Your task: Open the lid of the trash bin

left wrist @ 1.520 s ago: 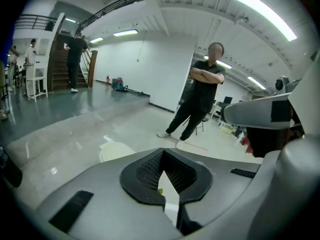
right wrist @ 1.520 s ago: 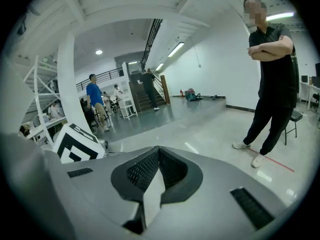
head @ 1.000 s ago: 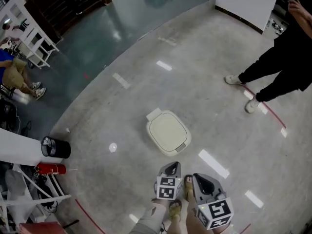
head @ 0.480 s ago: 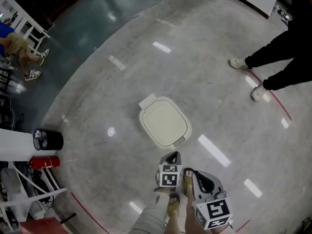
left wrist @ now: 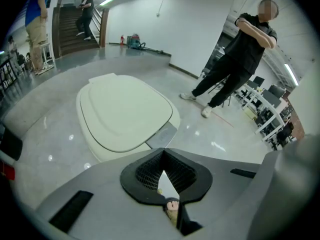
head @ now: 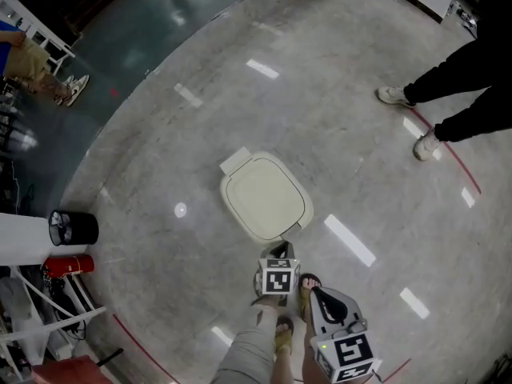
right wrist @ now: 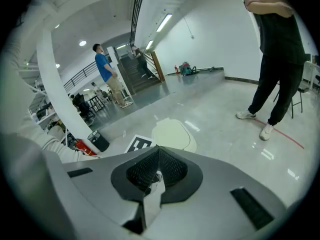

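Note:
A cream trash bin stands on the polished floor with its lid down flat. A grey tab sticks out at its near edge. My left gripper hovers just short of that tab, jaws shut with nothing between them. In the left gripper view the bin fills the middle and the tab lies right ahead of the left gripper. My right gripper hangs back near my feet, shut and empty. The right gripper looks toward the bin from further off.
A person in black stands at the right, a step from the bin. A black waste basket and a red extinguisher sit by a white wall at the left. My sandalled feet are below the grippers.
The bin has come closer to me. My left gripper has moved forward to the bin's near edge, and the right gripper has dropped back a little.

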